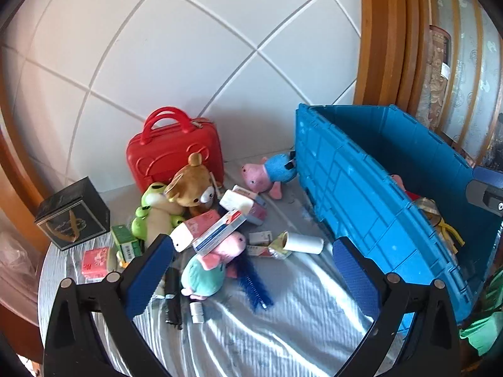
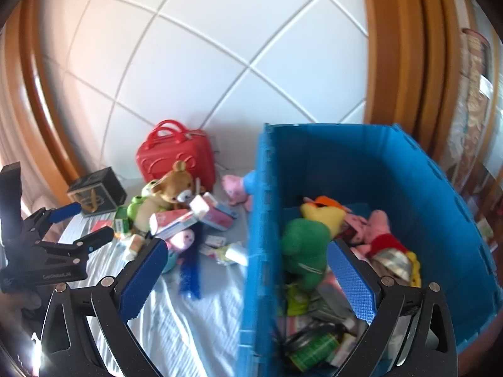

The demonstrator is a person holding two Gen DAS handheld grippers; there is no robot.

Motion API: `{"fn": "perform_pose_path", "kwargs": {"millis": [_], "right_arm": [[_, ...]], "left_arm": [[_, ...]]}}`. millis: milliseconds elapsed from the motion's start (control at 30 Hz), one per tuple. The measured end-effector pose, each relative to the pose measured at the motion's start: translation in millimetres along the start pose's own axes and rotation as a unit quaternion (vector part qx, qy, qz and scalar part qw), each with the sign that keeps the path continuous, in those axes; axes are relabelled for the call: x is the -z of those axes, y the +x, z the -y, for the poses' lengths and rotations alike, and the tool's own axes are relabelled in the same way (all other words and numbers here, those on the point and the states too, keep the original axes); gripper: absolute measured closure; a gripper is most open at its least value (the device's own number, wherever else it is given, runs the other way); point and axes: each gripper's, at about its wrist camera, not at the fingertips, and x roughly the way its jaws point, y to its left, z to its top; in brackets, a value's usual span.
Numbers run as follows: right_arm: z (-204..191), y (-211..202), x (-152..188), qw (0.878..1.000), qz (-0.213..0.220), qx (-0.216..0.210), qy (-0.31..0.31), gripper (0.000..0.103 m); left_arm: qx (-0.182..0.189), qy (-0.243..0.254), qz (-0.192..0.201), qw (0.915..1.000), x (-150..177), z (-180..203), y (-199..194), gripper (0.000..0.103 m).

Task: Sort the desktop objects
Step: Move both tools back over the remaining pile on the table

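A blue crate point(image 1: 361, 188) stands at the right of the table; in the right wrist view the crate point(image 2: 418, 169) holds several plush toys, a green can and packets. A pile lies left of it: a brown bear plush point(image 1: 191, 185), a frog plush point(image 1: 154, 213), a pink pig plush in teal point(image 1: 210, 267), flat boxes point(image 1: 217, 229) and a blue brush point(image 1: 254, 282). My left gripper point(image 1: 251, 267) is open and empty above the pile. My right gripper point(image 2: 248, 270) is open and empty over the crate's left wall. The left gripper also shows in the right wrist view point(image 2: 78, 223).
A red case point(image 1: 173, 150) stands at the back against the white tiled wall. A black box point(image 1: 72, 213) sits at the left edge. A second pig plush in blue point(image 1: 270, 172) lies by the crate. A white roll point(image 1: 301, 242) lies on the striped cloth point(image 1: 283, 330).
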Motion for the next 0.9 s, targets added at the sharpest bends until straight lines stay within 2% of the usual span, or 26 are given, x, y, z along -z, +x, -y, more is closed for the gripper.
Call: {"fn": "perform_pose_path", "kwargs": {"millis": [100,267,400,600,900], "right_arm": [[-31.0,9.7,-0.3,1.000,-0.010,-0.005,-0.016,0.000],[-57.2,17.2,1.3,1.000,-0.015,0.008,-0.020,0.000],[-60.5,13.6,9.1,0.999,-0.019,0.029,-0.012,0.000],[-81.9,5.0,30.4,0.999,-0.031,0.025,-0.013,0.000],[-120.6,28.0,53.2,0.998,-0.054,0.006,-0.019,0.000]], "left_arm": [[-0.011,-0.014,-0.010,0.9998,14.7,-32.6,-0.3,0.000],[-0.012,-0.018,-0.017,0.9996,31.0,-69.9,-1.0,0.000],[0.004,-0.006,-0.015,0.9999,35.8,-77.2,0.1,0.000],[0.017,0.006,-0.019,0.9997,37.6,-80.8,4.7,0.000],[-0.008,-0.003,-0.031,0.9995,55.6,-122.1,9.5,0.000]]}}
